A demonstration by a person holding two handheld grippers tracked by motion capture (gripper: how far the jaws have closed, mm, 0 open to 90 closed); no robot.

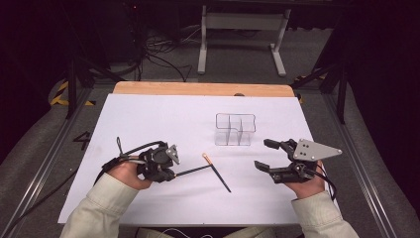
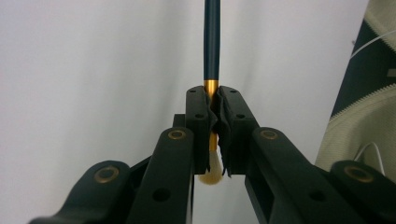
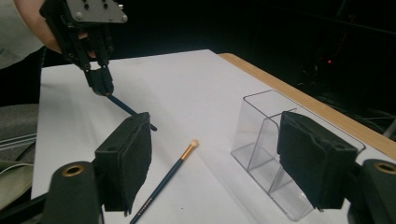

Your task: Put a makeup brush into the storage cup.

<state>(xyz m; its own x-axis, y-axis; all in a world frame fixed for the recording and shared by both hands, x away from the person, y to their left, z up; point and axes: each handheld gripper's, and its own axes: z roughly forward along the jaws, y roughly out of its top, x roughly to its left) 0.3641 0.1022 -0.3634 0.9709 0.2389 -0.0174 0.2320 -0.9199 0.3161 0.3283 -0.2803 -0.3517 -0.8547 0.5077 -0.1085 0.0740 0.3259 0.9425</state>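
On the white tabletop [image 1: 148, 114], we have two slim makeup brushes and a clear divided holder [image 1: 235, 129] standing toward the far side. Our left hand-held gripper [image 1: 171, 168] is clamped on one brush [image 1: 190, 171], and the left gripper view tells us just where: the jaws pinch the gold band right behind the bristles, with the pale tuft poking out behind the pads and the dark handle running away ahead. That's a grip at the very end, so we judge the long handle has plenty of leverage to swing or pivot if we lift fast.

The second brush [image 1: 218, 171] lies loose on the tabletop between our two hands, its tan tip [image 3: 194, 143] pointing toward the far edge. In the high view its handle looks to meet or cross the tip of the held one; we can't tell if they touch. Drag the held brush and we may knock the loose one askew.

Our right hand-held gripper [image 1: 270, 156] hangs spread wide and empty, just beside the holder. That holder looks light, and a careless nudge from those open jaws could tip or slide it.
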